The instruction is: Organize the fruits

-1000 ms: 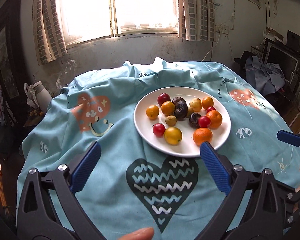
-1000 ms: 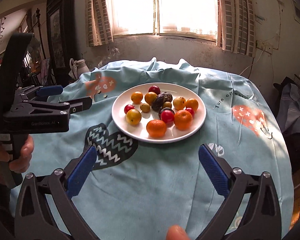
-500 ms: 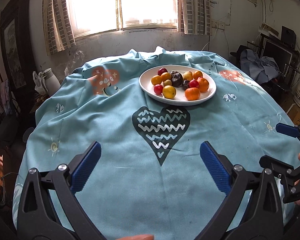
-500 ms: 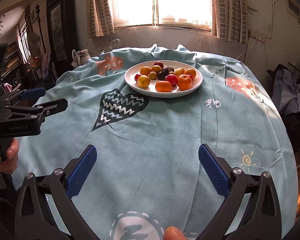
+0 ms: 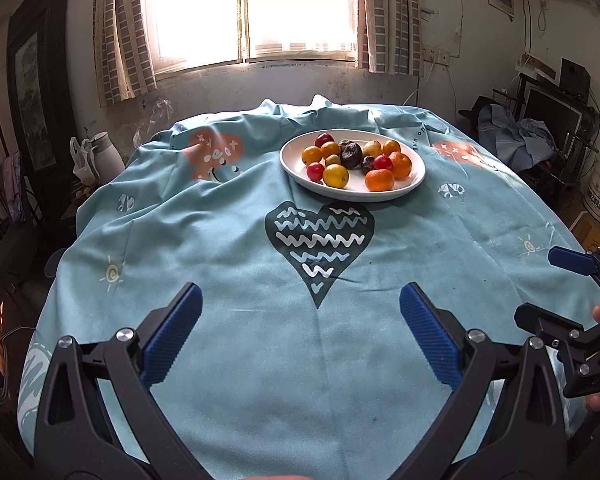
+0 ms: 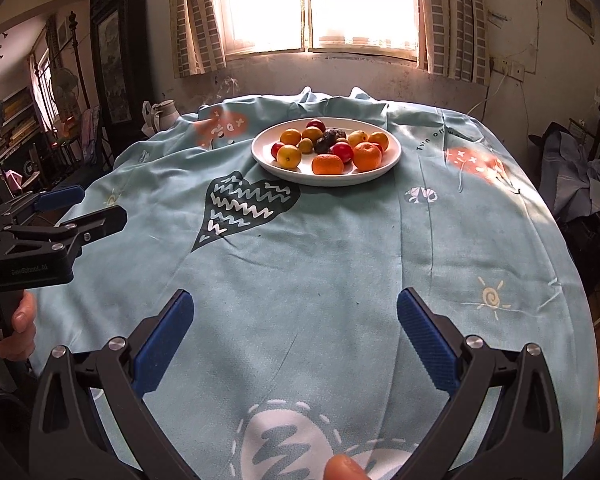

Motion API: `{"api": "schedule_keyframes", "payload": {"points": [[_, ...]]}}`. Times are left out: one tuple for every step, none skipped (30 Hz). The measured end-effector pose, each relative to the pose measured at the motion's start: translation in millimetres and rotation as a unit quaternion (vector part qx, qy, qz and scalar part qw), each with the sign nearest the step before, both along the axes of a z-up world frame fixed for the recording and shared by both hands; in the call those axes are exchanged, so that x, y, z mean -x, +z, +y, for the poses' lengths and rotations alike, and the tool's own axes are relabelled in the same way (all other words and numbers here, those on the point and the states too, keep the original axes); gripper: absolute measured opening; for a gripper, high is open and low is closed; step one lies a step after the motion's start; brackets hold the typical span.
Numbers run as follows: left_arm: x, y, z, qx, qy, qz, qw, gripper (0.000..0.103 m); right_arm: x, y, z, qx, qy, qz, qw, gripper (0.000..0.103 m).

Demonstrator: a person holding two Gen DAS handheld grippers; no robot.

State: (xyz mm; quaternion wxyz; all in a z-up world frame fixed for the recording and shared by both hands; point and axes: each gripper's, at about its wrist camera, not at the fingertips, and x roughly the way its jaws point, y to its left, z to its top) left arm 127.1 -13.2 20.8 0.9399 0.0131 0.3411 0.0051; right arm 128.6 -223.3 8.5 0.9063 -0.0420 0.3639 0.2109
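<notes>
Both the left gripper (image 5: 300,334) and right gripper (image 6: 294,330) are held apart, empty, near the tabletop's near edge; the plate (image 5: 414,184) of fruits (image 5: 354,160) toward the far edge is likely to be approached next.

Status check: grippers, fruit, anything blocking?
Left hand-held gripper open, empty. Right hand-held gripper open, empty. Fruit all on white plate, far side. Only bare tablecloth between.

White round plate (image 5: 414,184) at 12 o'clock, far side of table. Fruits piled on it: two mandarins (image 5: 379,180) at its 5 o'clock edge, yellow citrus (image 5: 335,175) and red cherry-size fruit (image 5: 315,170) at 7, dark wrinkled fruit (image 5: 350,153) centre, small orange and red ones behind.
</notes>
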Motion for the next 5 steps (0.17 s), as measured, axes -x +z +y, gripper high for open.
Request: {"api": "schedule_keyframes", "payload": {"points": [[0.3, -0.5, 0.7, 0.001, 0.001, 0.001, 1.0, 0.101, 0.8, 0.4, 0.7, 0.0, 0.001, -0.001, 1.0, 0.102], [0.7, -0.8, 0.9, 0.001, 0.0, 0.001, 1.0, 0.101, 1.9, 0.9, 1.4, 0.001, 0.001, -0.001, 1.0, 0.102], [1.0, -1.2, 1.0, 0.001, 0.001, 0.001, 1.0, 0.101, 2.4, 1.3, 1.9, 0.002, 0.001, -0.002, 1.0, 0.102], [0.9, -0.9, 1.3, 0.001, 0.001, 0.001, 1.0, 0.101, 3.0, 1.6, 1.9, 0.002, 0.002, -0.002, 1.0, 0.102], [1.1, -1.3, 1.4, 0.001, 0.002, 0.002, 1.0, 0.101, 3.3, 2.2, 1.9, 0.002, 0.003, -0.003, 1.0, 0.102]]}}
